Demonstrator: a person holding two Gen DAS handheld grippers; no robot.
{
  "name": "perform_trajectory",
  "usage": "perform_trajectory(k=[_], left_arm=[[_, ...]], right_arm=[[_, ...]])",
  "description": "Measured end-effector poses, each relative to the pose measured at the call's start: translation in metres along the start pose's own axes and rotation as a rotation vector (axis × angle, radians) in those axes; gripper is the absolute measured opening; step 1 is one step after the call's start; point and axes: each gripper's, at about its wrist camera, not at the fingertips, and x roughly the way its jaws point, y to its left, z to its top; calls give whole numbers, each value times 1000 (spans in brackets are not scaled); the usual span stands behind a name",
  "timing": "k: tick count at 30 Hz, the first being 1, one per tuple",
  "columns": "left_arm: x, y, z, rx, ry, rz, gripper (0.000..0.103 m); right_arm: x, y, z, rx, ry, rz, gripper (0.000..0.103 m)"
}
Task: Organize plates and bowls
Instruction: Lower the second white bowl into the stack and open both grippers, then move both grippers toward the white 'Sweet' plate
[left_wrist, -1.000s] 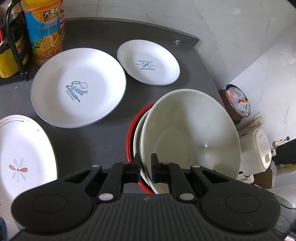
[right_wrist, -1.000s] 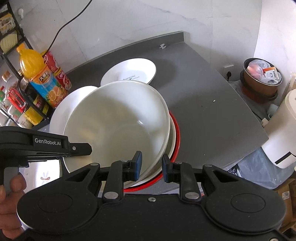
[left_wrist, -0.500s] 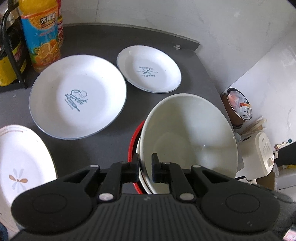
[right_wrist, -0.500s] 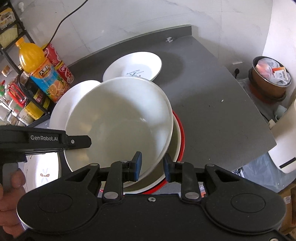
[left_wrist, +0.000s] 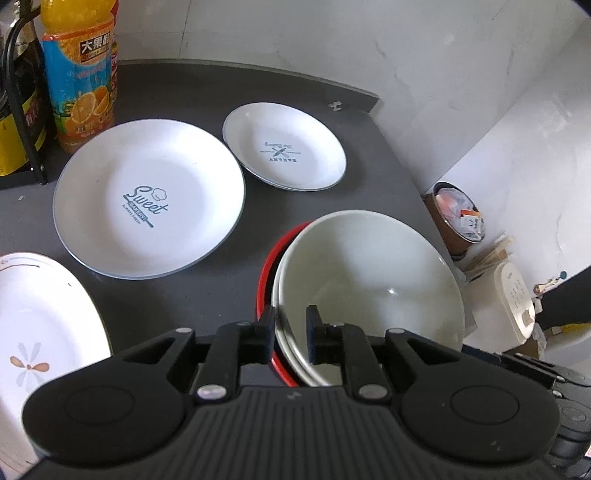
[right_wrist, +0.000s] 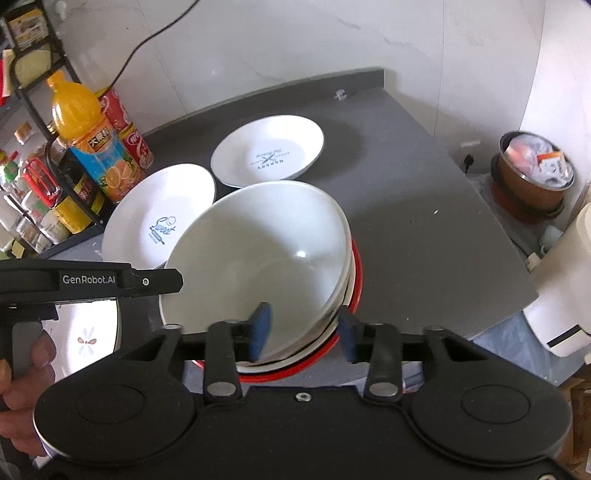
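— Dark grey counter (left_wrist: 332, 110) against a pale marbled wall. Where is the bowl?

— The top white bowl (left_wrist: 369, 280) sits at the near right of the counter, nested in a second white bowl (left_wrist: 291, 354), and both rest inside a red bowl (left_wrist: 264, 295). From the right wrist view, the top bowl looks tilted, its left edge higher.

— And the left gripper (left_wrist: 291, 332)?

— Its fingers straddle the near rims of the white bowls, one inside the top bowl and one outside, with a narrow gap. I cannot tell whether they are pinching the rims or only standing around them.

— The right gripper (right_wrist: 303, 330)?

— Its fingers are spread wide. The left pad is inside the top bowl, and the right pad stands just outside the stack, clear of the rims.

— What lies around the stack?

— A large plate marked "Sweet" (left_wrist: 147, 199) lies to the left. A smaller "Bakery" plate (left_wrist: 284, 155) lies behind, just beside it. A plate with a flower motif (left_wrist: 37, 332) is at the near left edge. All three lie flat and apart from the bowls.

— Further out?

— An orange juice bottle (left_wrist: 81, 81) stands upright at the back left, next to a black wire rack (left_wrist: 22, 110). A person's hand (right_wrist: 22, 376) grips the handle of the left gripper. Off the counter's right edge, on the floor, is a brown bin (right_wrist: 532, 177) filled with rubbish.
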Motion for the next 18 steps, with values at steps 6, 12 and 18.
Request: perform_trajectory(k=[6, 12, 18], left_arm=[[-23, 7, -13, 27, -30, -30, 22], [-56, 24, -30, 60, -82, -7, 48], [-87, 54, -45, 70, -120, 41, 71]], right_arm=[[-19, 13, -18, -6, -39, -34, 59], [-35, 41, -38, -9, -58, -45, 66], [-49, 81, -55, -37, -91, -45, 79]])
